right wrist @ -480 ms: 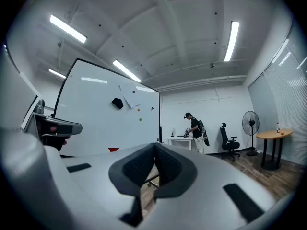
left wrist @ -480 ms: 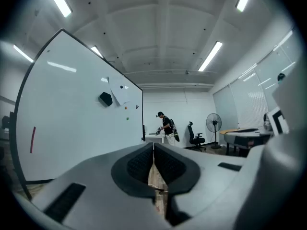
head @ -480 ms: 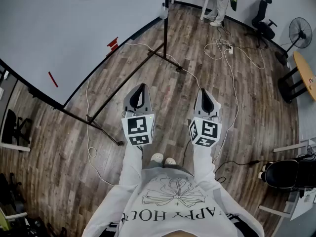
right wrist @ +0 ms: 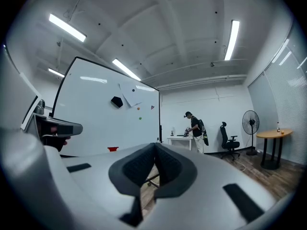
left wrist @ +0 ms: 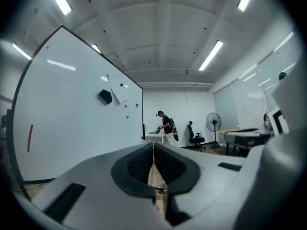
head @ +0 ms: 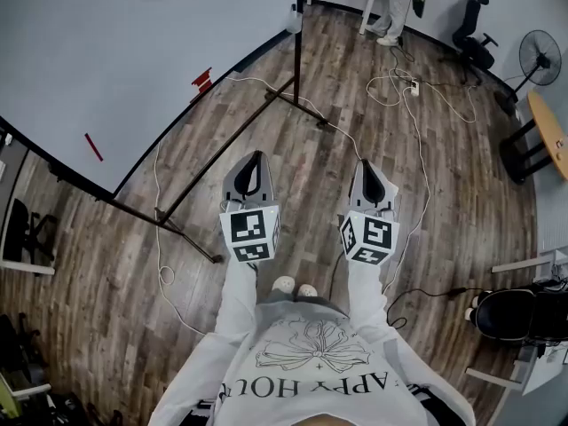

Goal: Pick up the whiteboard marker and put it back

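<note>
Wood floor (head: 461,176), marker (head: 93,146) on whiteboard (head: 106,43), left tool (head: 257,155) closed, right tool (head: 365,164) closed

Both arms reach forward, level — left gripper (head: 249,177) and right gripper (head: 370,181) side by side, jaws closed, empty.

You in a pale grey long-sleeved sweatshirt (head: 311,375) – a line-drawn floral print and block lettering across the chest – with loose sleeves (head: 235,302) of the same cloth. The left gripper (head: 257,155) and right gripper (head: 365,163) are smooth light-grey shells tapering to a point, lined inside with black ribbed pads (left wrist: 139,166). Each carries a white cube (head: 250,232) printed with black square markers. Your light-coloured shoes (head: 294,286) show between them.
</note>
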### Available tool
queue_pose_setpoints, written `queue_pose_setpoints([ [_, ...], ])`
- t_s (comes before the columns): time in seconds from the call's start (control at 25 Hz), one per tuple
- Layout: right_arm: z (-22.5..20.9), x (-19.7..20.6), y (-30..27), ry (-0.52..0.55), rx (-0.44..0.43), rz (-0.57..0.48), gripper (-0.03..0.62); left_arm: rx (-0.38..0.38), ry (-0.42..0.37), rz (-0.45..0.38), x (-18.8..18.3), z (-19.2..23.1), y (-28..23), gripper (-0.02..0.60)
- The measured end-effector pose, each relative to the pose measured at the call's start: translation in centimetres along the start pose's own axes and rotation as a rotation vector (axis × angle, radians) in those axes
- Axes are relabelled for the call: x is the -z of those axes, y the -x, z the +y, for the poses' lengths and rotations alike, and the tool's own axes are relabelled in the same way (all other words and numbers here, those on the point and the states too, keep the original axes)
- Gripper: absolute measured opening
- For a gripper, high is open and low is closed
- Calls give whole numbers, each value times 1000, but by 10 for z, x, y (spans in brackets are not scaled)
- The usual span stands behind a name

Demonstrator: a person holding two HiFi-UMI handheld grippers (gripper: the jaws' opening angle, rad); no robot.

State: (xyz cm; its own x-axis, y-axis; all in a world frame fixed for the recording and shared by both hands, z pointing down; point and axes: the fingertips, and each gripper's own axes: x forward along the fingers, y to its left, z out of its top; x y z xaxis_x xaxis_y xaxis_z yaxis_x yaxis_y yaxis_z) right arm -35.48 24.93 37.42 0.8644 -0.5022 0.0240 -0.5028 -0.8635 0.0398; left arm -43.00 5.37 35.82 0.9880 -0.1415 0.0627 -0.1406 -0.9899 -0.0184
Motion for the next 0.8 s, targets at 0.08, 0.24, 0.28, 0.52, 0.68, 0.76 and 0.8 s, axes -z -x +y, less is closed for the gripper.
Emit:
queue_pose_setpoints([
  [0.08, 2, 2, -5, -7, 0, 1, 3, -1, 1, 2, 2, 4, -4, 9],
  [0.24, 10, 3, -17, -23, -4, -2, 5, -1, 3, 8, 6, 16, -12, 9],
  [0.28, 13, 3, -21, -23, -6, -3, 3, 0, 3, 8, 6, 19, -15, 9],
  [0.52, 27, 6, -42, -34, -9, 1, 5, 9, -1, 15, 11, 37, -30, 9],
  [0.68, 34, 15, -50, -48, -7, 16, 5, 19, -2, 26, 17, 43, -39, 8],
  [0.76, 36, 20, -57, -49, -7, 29, 5, 23, -1, 37, 21, 46, -46, 9],
  [0.8, 36, 22, -61, -51, -7, 34, 5, 24, -1, 42, 23, 47, -50, 9],
])
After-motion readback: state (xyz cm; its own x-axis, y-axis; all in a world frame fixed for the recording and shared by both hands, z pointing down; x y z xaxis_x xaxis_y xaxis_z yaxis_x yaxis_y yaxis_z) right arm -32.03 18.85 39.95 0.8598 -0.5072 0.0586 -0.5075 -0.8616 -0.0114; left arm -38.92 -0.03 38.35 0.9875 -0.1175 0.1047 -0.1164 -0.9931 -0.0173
